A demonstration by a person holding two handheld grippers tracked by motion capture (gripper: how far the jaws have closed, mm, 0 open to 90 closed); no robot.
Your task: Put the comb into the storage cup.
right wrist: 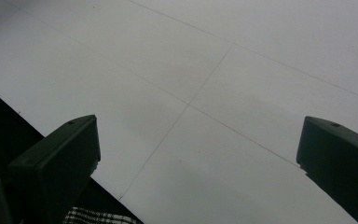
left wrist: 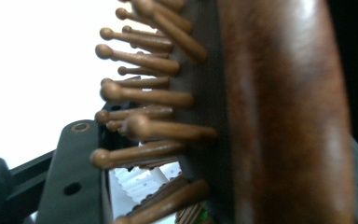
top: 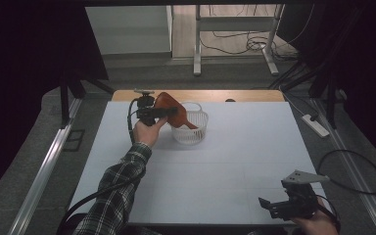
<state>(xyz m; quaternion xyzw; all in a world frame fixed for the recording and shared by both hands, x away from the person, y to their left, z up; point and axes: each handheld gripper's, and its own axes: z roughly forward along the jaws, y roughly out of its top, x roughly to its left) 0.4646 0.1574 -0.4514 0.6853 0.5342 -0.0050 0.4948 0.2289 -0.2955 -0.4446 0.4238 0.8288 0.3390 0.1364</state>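
left sleeve: plaid flannel (top: pixel 112 196), dark with pale checks, cuff at 1 o'clock of the forearm
left gripper (top: pixel 152 113): black body, small grey plate on top
left cable: black (top: pixel 130 125), looping at 9 o'clock of the gripper
left jaws: matte black, round screw holes
right gripper (top: pixel 274 205): black, grey three-cornered plate (top: pixel 304 177) at 12 o'clock
right jaws: black blocky pads (right wrist: pixel 60 158)

I am looking down on a white table (top: pixel 215 166) with faint seam lines. A white basket (top: pixel 192 132) is standing on it. The tabletop is stretching away bare to the right of the basket and toward me.
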